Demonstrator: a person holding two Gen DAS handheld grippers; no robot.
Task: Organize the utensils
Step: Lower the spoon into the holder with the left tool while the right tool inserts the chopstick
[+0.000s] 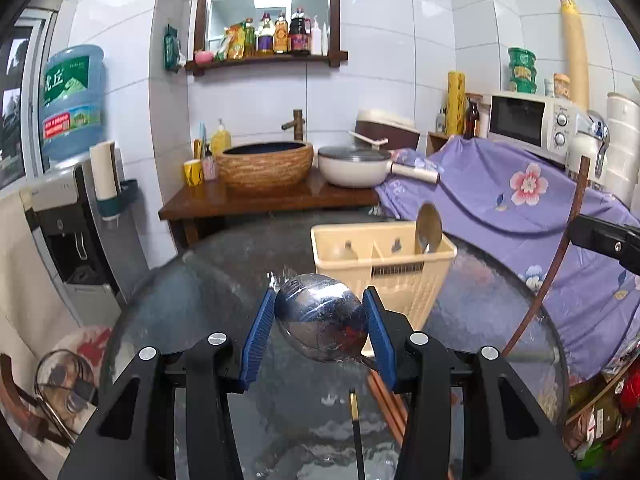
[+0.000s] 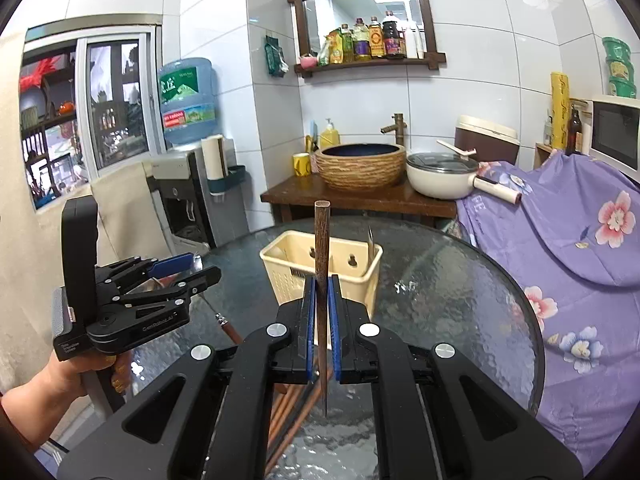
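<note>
My left gripper (image 1: 320,320) is shut on the bowl of a steel spoon (image 1: 320,318), held above the glass table just in front of the cream utensil caddy (image 1: 384,268). Another spoon (image 1: 428,226) stands in the caddy's right compartment. My right gripper (image 2: 320,312) is shut on a dark wooden chopstick (image 2: 322,240) that stands upright, in front of the caddy (image 2: 320,268). The left gripper (image 2: 176,276) shows at the left of the right wrist view; the chopstick (image 1: 576,216) shows at the right of the left wrist view.
Several brown chopsticks (image 1: 388,404) and a black-handled utensil (image 1: 356,428) lie on the round glass table (image 2: 460,292). Behind it stand a wooden stand with a basin (image 1: 266,168) and a white pot (image 1: 352,166). A purple floral cloth (image 2: 580,240) covers furniture at right.
</note>
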